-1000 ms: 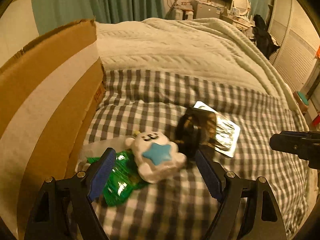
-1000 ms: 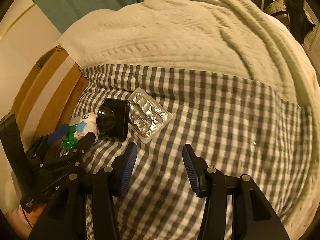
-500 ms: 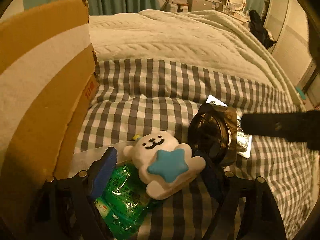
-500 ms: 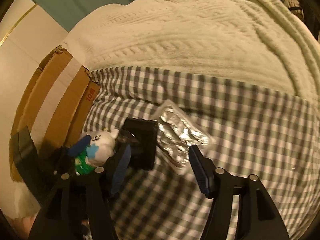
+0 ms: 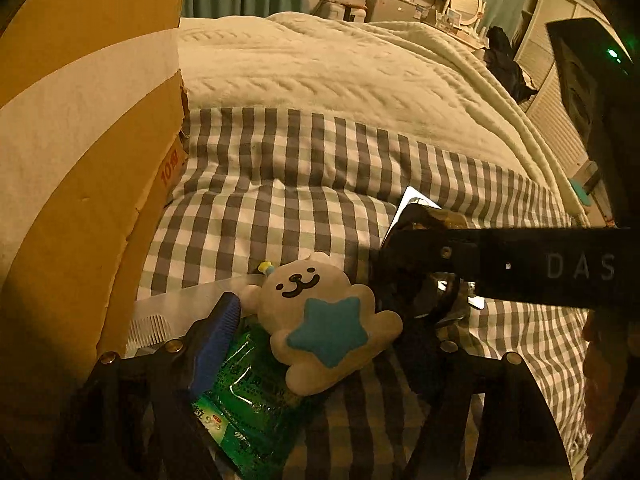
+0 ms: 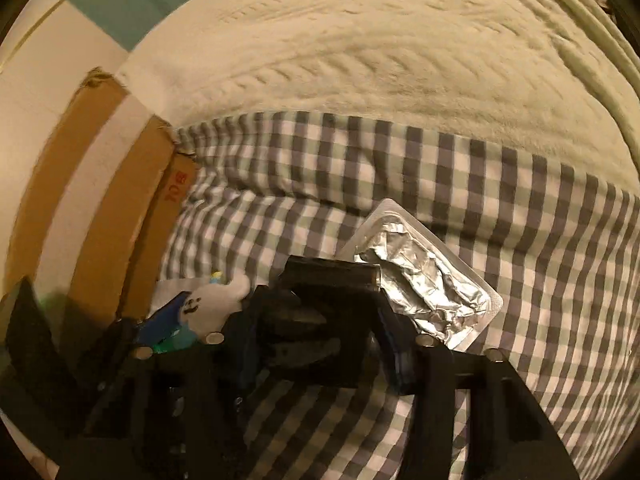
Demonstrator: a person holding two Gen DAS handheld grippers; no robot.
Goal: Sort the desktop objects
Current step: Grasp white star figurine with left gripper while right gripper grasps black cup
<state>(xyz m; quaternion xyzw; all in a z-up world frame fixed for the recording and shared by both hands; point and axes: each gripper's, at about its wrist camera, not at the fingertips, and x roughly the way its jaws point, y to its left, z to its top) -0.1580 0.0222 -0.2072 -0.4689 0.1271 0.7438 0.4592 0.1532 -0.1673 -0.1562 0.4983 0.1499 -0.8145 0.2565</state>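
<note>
1. The bed [image 5: 340,80] carries everything: a cream knitted blanket [image 6: 380,48] covers its far part and a grey-and-white checked sheet [image 5: 280,200] its near part.
2. A cardboard box [image 5: 80,160] with a pale tape band stands on the bed at the left edge of the checked sheet, its flap raised.
3. The right hand-held gripper [image 6: 324,344] is at the near side of the sheet, right of the box; its fingers sit on either side of a dark boxy object [image 6: 320,320], close against it, but whether they press on it cannot be told. From the left wrist view its black arm crosses in from the right.
4. The left hand-held gripper [image 5: 320,344] is spread, with the plush toy between its fingers and one blue pad [image 5: 216,344] apart from the toy's left side.
5. A foil blister pack [image 6: 424,280] lies flat on the sheet, just right of the dark object and partly behind it.
6. A green plastic packet [image 5: 240,408] lies near the box's lower corner, under the plush toy.
7. A white plush toy [image 5: 316,320] with a smiling face and blue star rests on the packet, just left of the dark object.
</note>
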